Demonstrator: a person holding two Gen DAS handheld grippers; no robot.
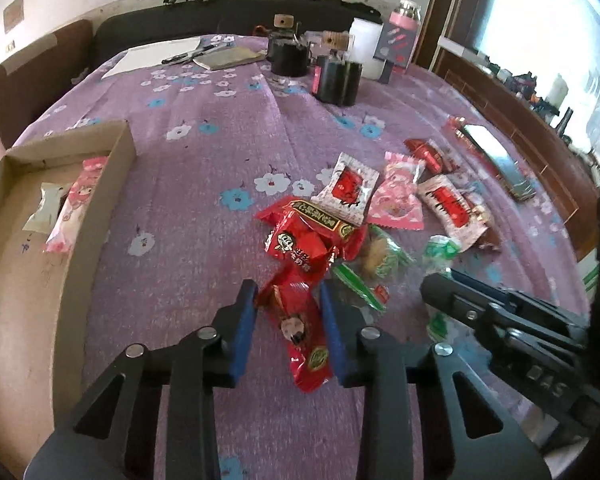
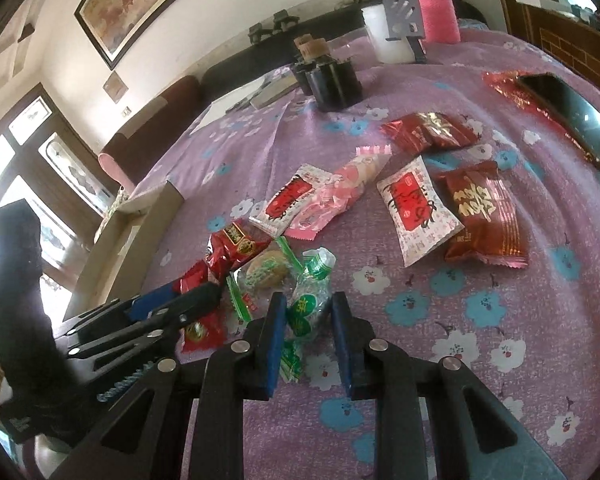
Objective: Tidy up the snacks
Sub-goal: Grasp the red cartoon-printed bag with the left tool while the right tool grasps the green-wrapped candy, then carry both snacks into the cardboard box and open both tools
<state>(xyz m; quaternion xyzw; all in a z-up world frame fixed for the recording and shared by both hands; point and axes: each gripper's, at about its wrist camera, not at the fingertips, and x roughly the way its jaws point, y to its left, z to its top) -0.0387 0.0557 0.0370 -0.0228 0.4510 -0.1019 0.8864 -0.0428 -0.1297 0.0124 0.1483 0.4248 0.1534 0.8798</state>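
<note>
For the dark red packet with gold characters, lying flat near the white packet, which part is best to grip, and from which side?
Grip the dark red packet at its crimped bottom seam, coming from the near side where bare cloth leaves room. It lies flat and its left edge meets the white packet, so a thin free seam probably suits the pads best.

A lived-in room of a home. A desk [image 1: 204,168] wears a purple cloth printed with flowers, strewn with wrapped snacks [image 2: 416,208] beside a phone [image 2: 572,116] and a pink flask [image 2: 434,8]. A framed painting [image 2: 148,4] hangs on the pale wall, a dark sofa [image 1: 228,12] stands behind, and bright windows [image 2: 32,168] sit in dark wooden frames.
</note>
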